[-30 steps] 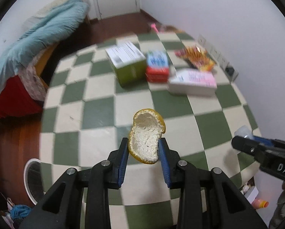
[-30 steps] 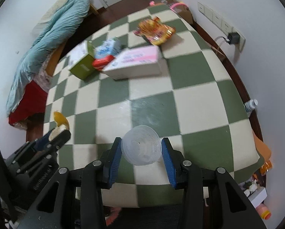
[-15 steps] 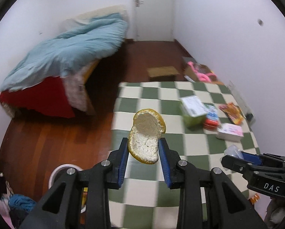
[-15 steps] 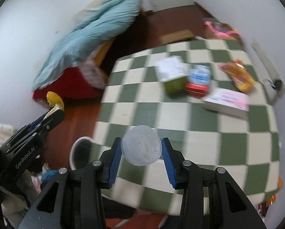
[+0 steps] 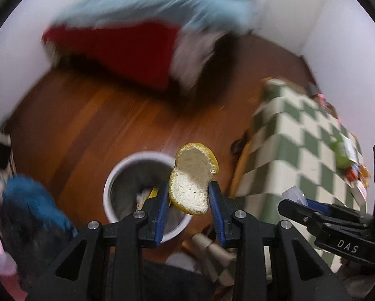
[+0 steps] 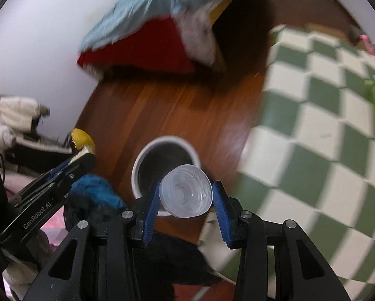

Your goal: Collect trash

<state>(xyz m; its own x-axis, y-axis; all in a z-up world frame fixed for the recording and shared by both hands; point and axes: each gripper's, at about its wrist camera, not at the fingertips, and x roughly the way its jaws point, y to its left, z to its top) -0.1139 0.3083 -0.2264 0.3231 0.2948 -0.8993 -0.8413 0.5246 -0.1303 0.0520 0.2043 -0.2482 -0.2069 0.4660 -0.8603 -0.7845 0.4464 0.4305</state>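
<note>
My left gripper [image 5: 188, 200] is shut on an orange peel [image 5: 191, 179], white pith facing the camera. It hangs over the right rim of a white trash bin [image 5: 117, 173] on the wooden floor, with some trash inside. My right gripper [image 6: 186, 197] is shut on a clear plastic cup [image 6: 186, 190], held above the near edge of the same bin [image 6: 142, 158]. The left gripper with the peel [image 6: 80, 138] shows at the left of the right wrist view. The right gripper with the cup [image 5: 294, 194] shows at the right of the left wrist view.
The table with the green and cream checked cloth [image 5: 300, 135] stands right of the bin; a green box [image 5: 343, 155] and packets lie on it. A bed with a blue duvet [image 5: 149, 2] and red sheet is behind. Blue fabric [image 5: 32, 200] lies left of the bin.
Both grippers have swung left from the table to above the trash bin on the floor. The peel and the cup stay gripped. The views are motion-blurred.
</note>
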